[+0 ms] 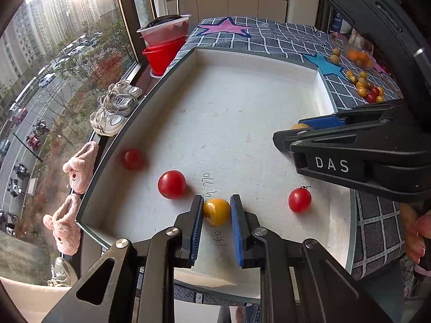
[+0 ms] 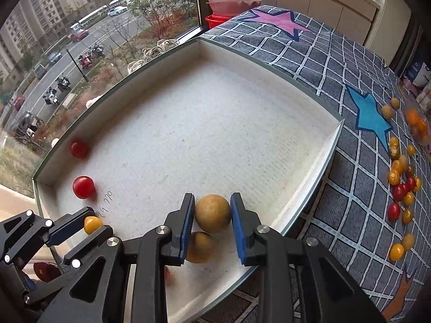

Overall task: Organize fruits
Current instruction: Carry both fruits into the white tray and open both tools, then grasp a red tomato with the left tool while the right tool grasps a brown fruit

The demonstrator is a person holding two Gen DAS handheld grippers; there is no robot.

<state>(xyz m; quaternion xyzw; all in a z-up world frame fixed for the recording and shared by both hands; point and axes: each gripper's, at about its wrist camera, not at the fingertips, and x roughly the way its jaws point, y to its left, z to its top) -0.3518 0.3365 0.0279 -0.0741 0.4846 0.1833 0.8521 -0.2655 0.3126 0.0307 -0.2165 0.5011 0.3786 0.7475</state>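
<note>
Grey checked cloth with star patches [image 2: 317, 62] covers the table under my shallow white cardboard tray [image 2: 327, 145]. My left gripper [image 1: 216, 212] has its blue-padded fingers [image 1: 197, 223] closed on a yellow cherry tomato [image 1: 216, 211] at the tray's near edge. My right gripper [image 2: 212, 215] clamps a round tan longan [image 2: 212, 213] above the tray floor. Three red cherry tomatoes [image 1: 171, 184] lie loose inside.

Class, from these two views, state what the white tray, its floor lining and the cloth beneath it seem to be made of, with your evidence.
white tray: probably cardboard; thin, straight, matte walls with a dark outer edge.
floor lining: looks like felt or fibrous paper; dull, speckled, with pen writing on it.
cloth: woven or quilted fabric, grey with a white grid and stitched-looking stars; slightly fuzzy surface.
</note>
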